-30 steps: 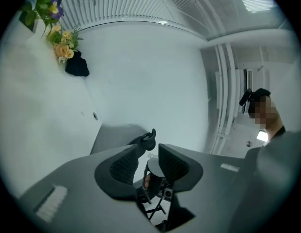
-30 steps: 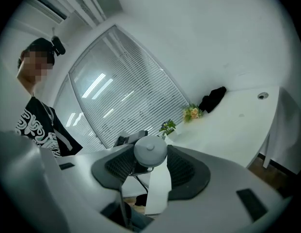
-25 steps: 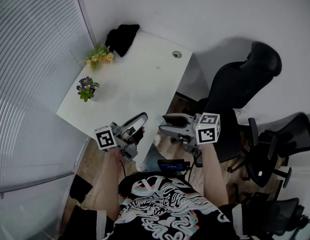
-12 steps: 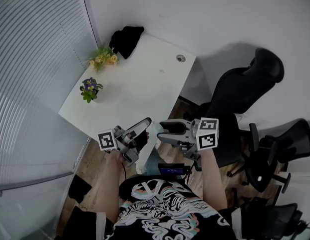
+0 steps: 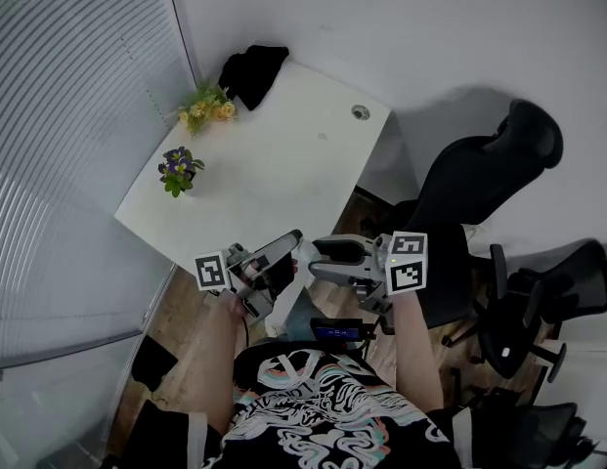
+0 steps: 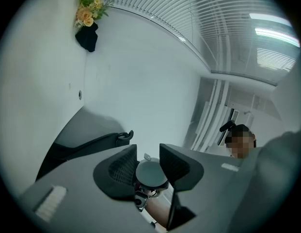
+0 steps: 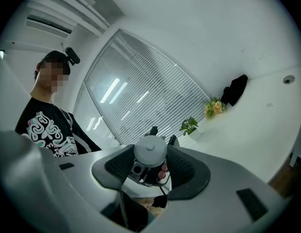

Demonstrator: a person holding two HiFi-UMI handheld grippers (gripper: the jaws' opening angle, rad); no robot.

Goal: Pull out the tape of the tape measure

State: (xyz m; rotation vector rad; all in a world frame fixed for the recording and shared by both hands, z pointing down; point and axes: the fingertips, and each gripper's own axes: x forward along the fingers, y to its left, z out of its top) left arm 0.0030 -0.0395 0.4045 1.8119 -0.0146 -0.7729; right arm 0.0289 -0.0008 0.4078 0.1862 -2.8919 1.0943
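The right gripper (image 5: pixel 321 252) in our hand clamps the round grey tape measure (image 7: pixel 150 152) at lower centre. The left gripper (image 5: pixel 289 254), whose jaws have just been opening, stands wide around that case. Above, we see a white tabletop (image 5: pixel 283 164) beside window blinds (image 5: pixel 68 115) at left.

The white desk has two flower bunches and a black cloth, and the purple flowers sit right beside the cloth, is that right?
Not quite. The head view shows the yellow flowers right beside the black cloth on the white desk; the purple flowers stand apart from it, farther along the desk's left edge.
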